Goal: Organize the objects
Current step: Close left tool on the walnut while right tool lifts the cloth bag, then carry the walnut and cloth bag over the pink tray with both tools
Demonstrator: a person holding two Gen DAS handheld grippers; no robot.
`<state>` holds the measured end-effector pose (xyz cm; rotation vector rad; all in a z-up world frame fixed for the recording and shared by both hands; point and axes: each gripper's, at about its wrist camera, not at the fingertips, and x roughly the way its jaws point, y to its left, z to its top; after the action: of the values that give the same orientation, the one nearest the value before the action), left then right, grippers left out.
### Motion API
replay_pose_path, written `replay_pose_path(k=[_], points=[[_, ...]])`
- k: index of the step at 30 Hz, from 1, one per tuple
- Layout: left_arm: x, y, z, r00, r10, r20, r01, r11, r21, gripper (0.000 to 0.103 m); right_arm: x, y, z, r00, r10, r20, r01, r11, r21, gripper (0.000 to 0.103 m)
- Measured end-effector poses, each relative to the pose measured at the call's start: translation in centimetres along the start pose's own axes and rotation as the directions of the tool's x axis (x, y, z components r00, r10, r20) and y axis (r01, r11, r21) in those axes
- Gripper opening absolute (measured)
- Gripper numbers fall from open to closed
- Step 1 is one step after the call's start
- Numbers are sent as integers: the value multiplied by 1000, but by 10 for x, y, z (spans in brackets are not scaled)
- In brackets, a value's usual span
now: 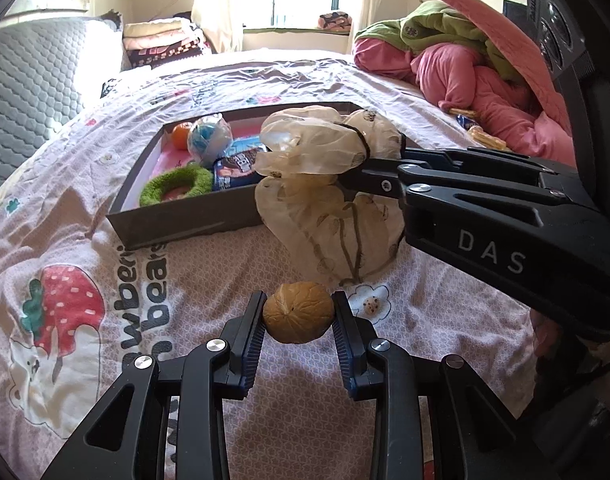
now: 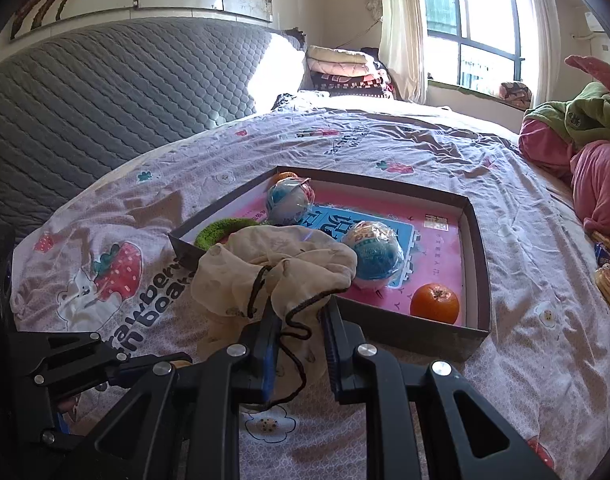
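A brown walnut is pinched between the pads of my left gripper, just above the bedsheet. My right gripper is shut on the rim and black drawstring of a sheer cream pouch, which hangs from it over the bed; in the left wrist view that gripper reaches in from the right, holding the pouch up in front of the box. The walnut sits below and in front of the pouch.
A shallow dark box with a pink floor lies on the bed and holds two wrapped balls, an orange and a green fuzzy ring. Pink and green bedding is piled at the right, and a grey quilted headboard stands at the left.
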<state>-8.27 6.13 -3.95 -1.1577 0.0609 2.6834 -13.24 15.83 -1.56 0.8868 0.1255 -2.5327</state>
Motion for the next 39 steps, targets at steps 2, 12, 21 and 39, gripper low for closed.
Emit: replay_pose_path(k=[2,12,21,39], points=[[-3,2,2,1000,6,10,-6,1000,-6,33,-4,-2,2,1000,2,13,-2,1000,7,21],[-12,9,14,999,30,37,-29,999,-32,33,-17,-9,8,998,3,67,-6,999,37,21],[-21,12,29,996,49,70,-46,998,-42,33,-27,-12,12,995,-2,103,-2,999,45,21],[-22,17,66,991,63,120,-58,997,-48,33,-45,-36,28,983,-37,178,21,995,94,21]])
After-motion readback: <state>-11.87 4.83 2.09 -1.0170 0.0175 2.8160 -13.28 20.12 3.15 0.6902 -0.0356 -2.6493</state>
